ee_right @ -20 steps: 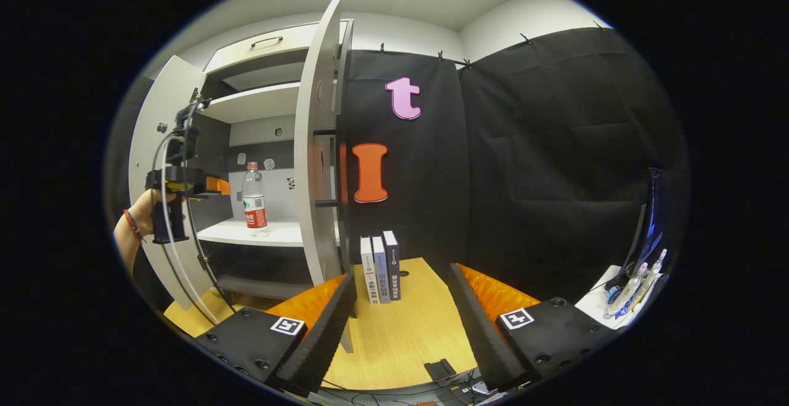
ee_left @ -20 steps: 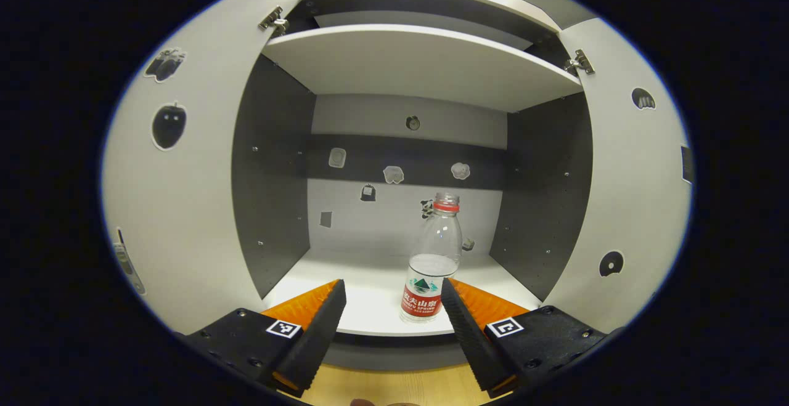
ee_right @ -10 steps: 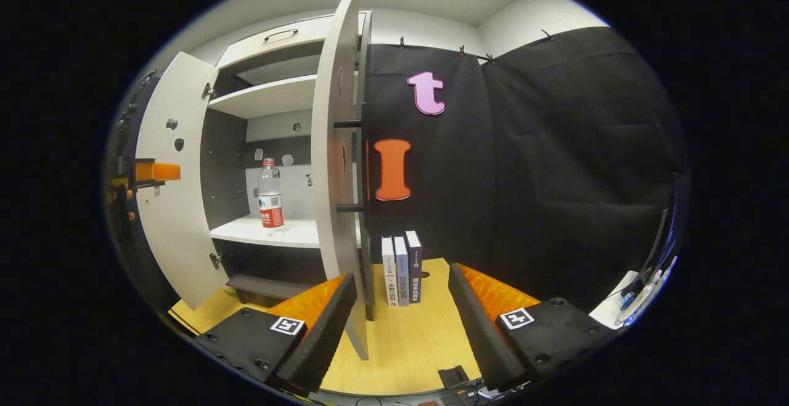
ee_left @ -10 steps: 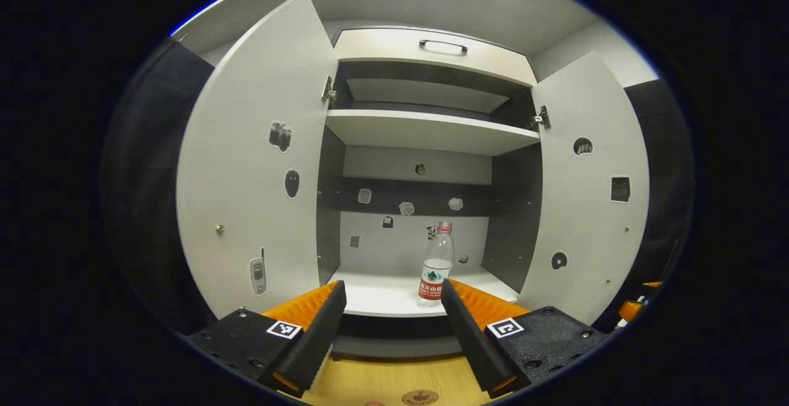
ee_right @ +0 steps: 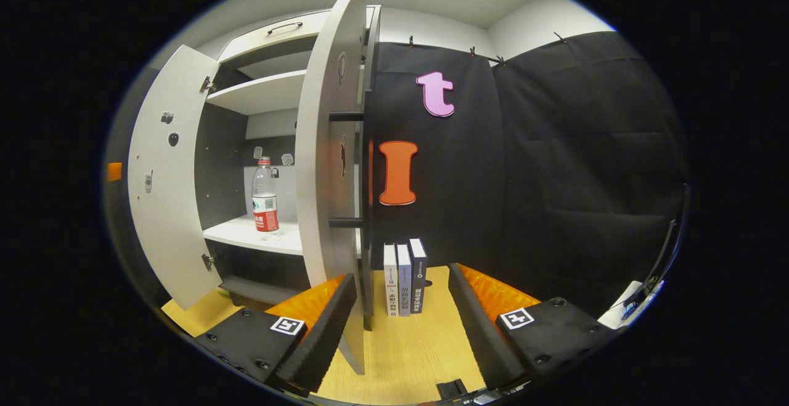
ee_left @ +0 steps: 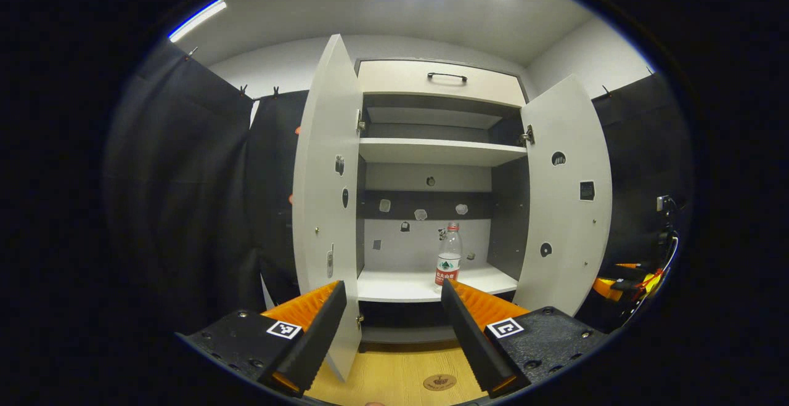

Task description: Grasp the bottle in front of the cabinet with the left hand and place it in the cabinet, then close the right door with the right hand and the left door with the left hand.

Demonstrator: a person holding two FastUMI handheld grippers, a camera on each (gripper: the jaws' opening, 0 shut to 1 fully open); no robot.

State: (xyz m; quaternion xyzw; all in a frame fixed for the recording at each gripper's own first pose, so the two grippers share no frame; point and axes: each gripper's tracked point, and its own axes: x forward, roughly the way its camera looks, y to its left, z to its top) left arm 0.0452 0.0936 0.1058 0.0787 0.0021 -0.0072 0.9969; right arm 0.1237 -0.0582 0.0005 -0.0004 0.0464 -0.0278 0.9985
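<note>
Since a second ago the left hand-held gripper [ee_left: 389,326] has pulled well back from the cabinet [ee_left: 441,78]: then its fingers framed the bottle [ee_left: 449,262] close up, and now the whole cabinet fits in the left gripper view with the bottle small and well ahead. Its jaws stand wide apart with nothing between them. The bottle stands upright on the lower shelf [ee_left: 394,289], right of the middle and near the front edge, free of any grip. Both doors hang open: the left door [ee_left: 323,209] swung out towards the camera, the right door [ee_left: 564,209] angled outward on the far side. Past the right door, low down, part of the other hand-held gripper can be made out. Below the fingers lies the wooden desk [ee_left: 394,378].

From the right gripper view, the right hand-held gripper [ee_right: 400,326] has drifted a little nearer the right door [ee_right: 333,166] over that second, and the door's edge now stands just beyond its left finger. Its jaws are spread with nothing held. The bottle [ee_right: 265,196] shows upright on the shelf behind that door, and the left door [ee_right: 166,184] stands open farther off. Three books [ee_right: 404,278] stand upright on the desk [ee_right: 419,344] beside the cabinet.

By my judgement the placing is done: the bottle is in the cabinet and released. Both doors are left to close, the right one first with the right hand, then the left one.
</note>
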